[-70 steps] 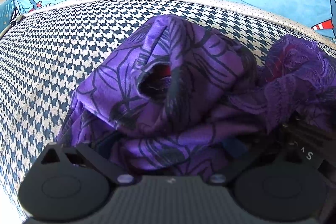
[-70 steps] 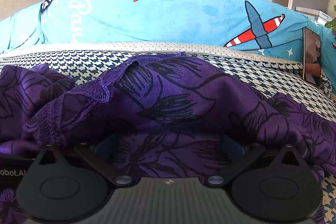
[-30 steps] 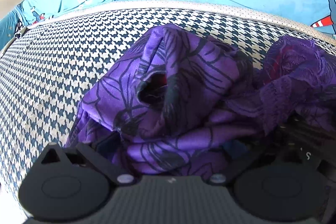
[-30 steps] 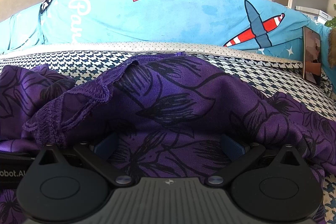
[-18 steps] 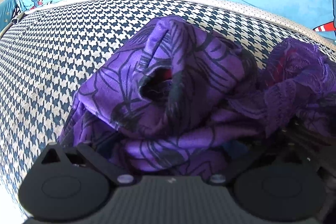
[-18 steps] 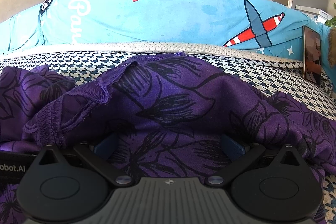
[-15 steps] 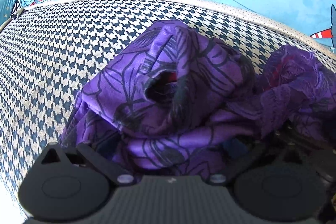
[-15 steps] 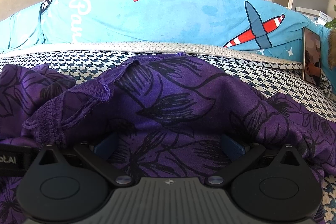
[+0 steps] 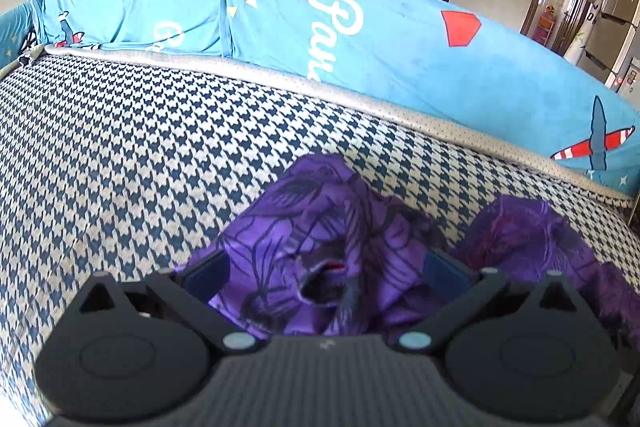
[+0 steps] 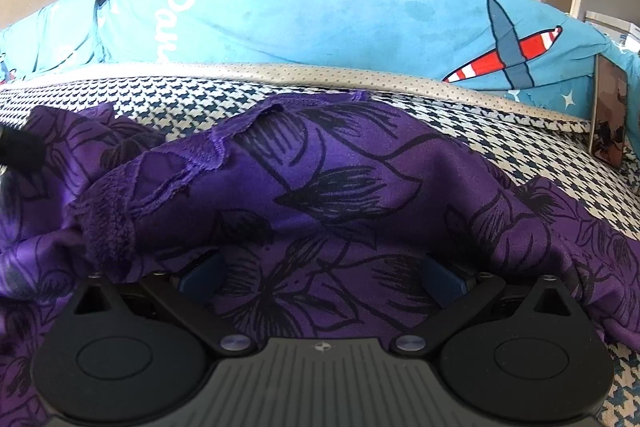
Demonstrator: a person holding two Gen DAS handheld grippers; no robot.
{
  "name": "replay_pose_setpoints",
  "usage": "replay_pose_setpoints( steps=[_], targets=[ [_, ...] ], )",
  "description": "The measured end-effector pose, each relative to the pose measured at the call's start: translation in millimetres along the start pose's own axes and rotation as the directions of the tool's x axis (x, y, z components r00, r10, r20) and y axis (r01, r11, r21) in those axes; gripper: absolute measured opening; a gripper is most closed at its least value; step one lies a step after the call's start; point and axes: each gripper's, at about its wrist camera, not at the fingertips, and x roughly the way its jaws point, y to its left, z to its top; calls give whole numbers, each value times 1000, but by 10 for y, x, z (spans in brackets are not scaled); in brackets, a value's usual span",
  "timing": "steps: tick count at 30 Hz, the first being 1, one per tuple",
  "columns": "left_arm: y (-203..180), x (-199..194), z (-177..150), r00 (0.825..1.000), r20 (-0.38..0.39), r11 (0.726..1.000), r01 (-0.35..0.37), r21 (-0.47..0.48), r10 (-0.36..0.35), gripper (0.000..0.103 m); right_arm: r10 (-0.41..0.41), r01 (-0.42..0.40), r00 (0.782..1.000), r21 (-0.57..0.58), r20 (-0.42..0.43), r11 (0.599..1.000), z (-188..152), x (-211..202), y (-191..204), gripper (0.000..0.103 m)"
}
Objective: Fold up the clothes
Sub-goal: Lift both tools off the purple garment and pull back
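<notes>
The purple floral-print garment (image 10: 340, 195) is lying crumpled in a heap on the houndstooth-covered seat (image 9: 120, 155), w/ the blue printed cover (image 9: 400, 59) draped over the backrest behind it. Not folded: it's bunching in loose ridges, a lace-trimmed edge (image 10: 192, 163) curling up on the left in the right wrist view, and an opening w/ a bit of red inside showing in the left wrist view.

Left tongs (image 9: 324, 269) are standing wide apart, blue pads on either side of the bunched cloth; fabric is sitting betw. them but nothing is being pinched. Right tongs (image 10: 320, 275) are likewise spread wide, w/ cloth draping over and betw. the pads; can't see any clamp on it.

Judging the step: both tools are setting up on the heap, prob. to take hold and spread it, though the scene would also fit a release just after a lift. To do it well: go for a real edge or seam, e.g. the lace trim, not a mid-panel bulge; take 1 layer only, since the bunching is stacking several; keep the 2 grips well apart so the piece is opening flat on the seat, not twisting.
</notes>
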Motion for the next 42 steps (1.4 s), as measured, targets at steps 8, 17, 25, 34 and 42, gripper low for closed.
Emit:
replay_pose_setpoints(
  steps=[8,17,25,34,42],
  targets=[
    [6,304,157,998,-58,999,2,-50,-5,103,110,-106,989,-48,100,993,78,-448,37,103],
    [1,612,153,991,-135,995,-32,-89,20,103,107,-70,956,-143,272,987,417,-392,-25,103],
    [-9,817,176,985,-167,994,-55,-100,37,103,121,-113,984,-63,133,992,579,197,-178,98],
    [-218,872,132,986,-138,996,-94,6,94,103,127,-127,992,-5,21,992,439,550,-155,90],
    [-355,797,125,989,-93,992,-106,71,112,103,151,-152,988,19,45,988,475,457,-162,51]
  ],
)
